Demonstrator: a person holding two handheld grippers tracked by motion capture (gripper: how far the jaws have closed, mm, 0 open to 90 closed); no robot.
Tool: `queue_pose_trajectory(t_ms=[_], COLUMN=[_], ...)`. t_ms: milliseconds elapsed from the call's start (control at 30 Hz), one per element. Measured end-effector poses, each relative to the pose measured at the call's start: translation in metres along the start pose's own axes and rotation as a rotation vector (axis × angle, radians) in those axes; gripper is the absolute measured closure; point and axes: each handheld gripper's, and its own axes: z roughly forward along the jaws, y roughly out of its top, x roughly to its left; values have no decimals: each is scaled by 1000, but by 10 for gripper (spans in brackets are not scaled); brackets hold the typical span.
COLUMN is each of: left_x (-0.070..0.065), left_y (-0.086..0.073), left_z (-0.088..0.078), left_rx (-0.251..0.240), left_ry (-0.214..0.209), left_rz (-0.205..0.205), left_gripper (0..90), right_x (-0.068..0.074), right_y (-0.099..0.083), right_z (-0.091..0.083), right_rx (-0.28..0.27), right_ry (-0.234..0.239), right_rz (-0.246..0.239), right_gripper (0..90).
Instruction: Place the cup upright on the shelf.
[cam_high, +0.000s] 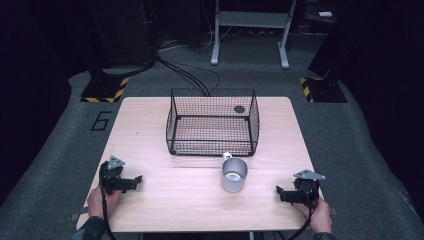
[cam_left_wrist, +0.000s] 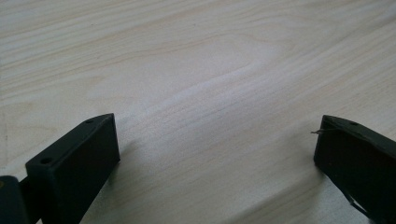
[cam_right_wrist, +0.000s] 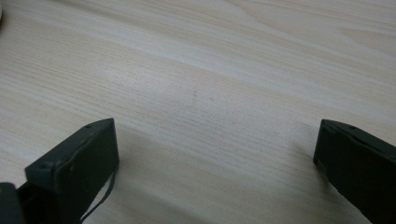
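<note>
A pale wooden table (cam_high: 150, 135) stands on grey carpet in a dark room, with a black wire basket (cam_high: 212, 121) set toward its far middle. Just in front of the basket's near wall stands an upright metal cup (cam_high: 234, 174), shiny silver, open at the top, its small handle turned toward the basket. The left gripper (cam_high: 134, 181) and right gripper (cam_high: 281, 192) rest near the table's near corners, well apart from the cup, each with jaws spread wide over bare wood and holding nothing.

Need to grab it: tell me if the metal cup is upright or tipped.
Upright: the metal cup stands on the table, its open mouth facing up.
</note>
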Motion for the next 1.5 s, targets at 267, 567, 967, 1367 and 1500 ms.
queue_pose_trajectory(t_ms=[267, 567, 967, 1367, 1500], left_x=[0, 0, 0, 0, 0], left_y=[0, 0, 0, 0, 0], left_z=[1, 1, 1, 1, 1], left_rx=[-7, -8, -7, -7, -8], left_ry=[1, 6, 6, 7, 7], left_rz=[-3, 0, 1, 2, 0], left_gripper=[2, 2, 2, 2, 2], right_x=[0, 6, 32, 65, 73], right_y=[-1, 4, 32, 57, 64], right_z=[-2, -9, -34, -46, -46], right_rx=[-1, 11, -29, -53, -52], right_ry=[-21, -20, 66, 147, 166], right_rz=[16, 70, 67, 22, -9], right_gripper=[0, 0, 0, 0, 0])
